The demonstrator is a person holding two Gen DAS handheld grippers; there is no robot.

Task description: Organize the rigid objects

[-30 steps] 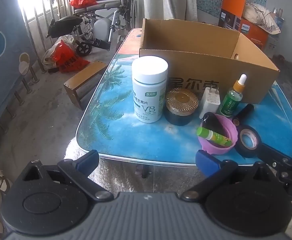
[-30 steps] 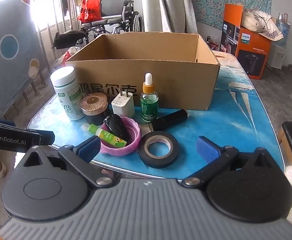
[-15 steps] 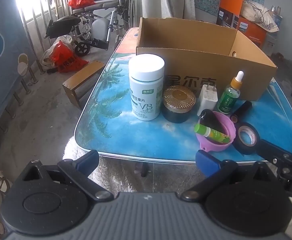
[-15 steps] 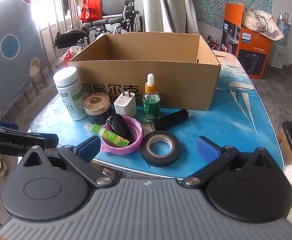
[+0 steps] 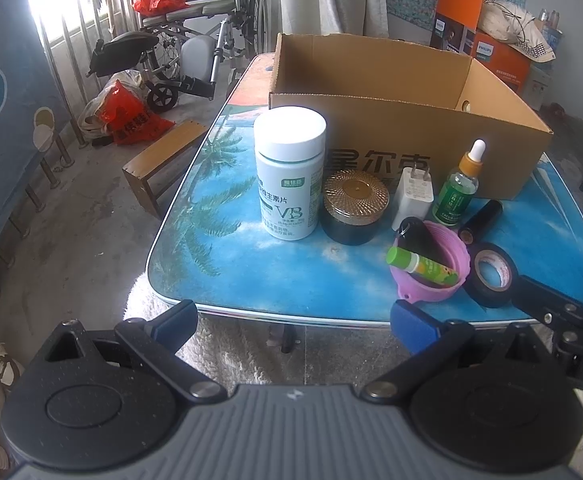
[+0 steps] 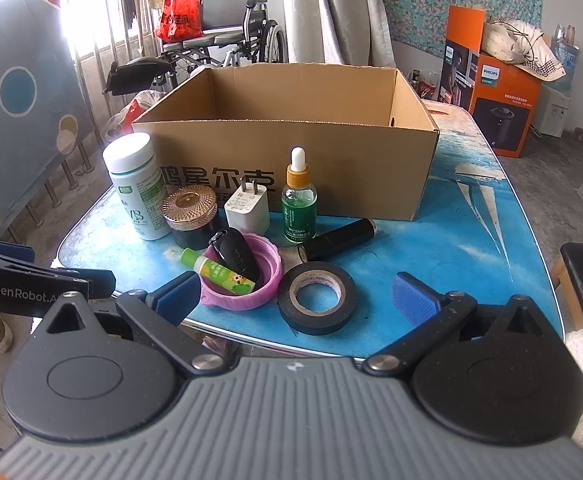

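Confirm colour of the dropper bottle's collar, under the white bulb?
Orange, on the dropper bottle of green liquid; clearest in the right wrist view.

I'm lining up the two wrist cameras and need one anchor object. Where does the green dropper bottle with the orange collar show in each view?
Left wrist: the dropper bottle stands right of centre, upright, in front of the cardboard box, right of the white charger plug.
Right wrist: the dropper bottle stands at centre, upright against the box front, again right of the plug.
Shared landmark: the roll of black tape, lying flat near the table's front edge.
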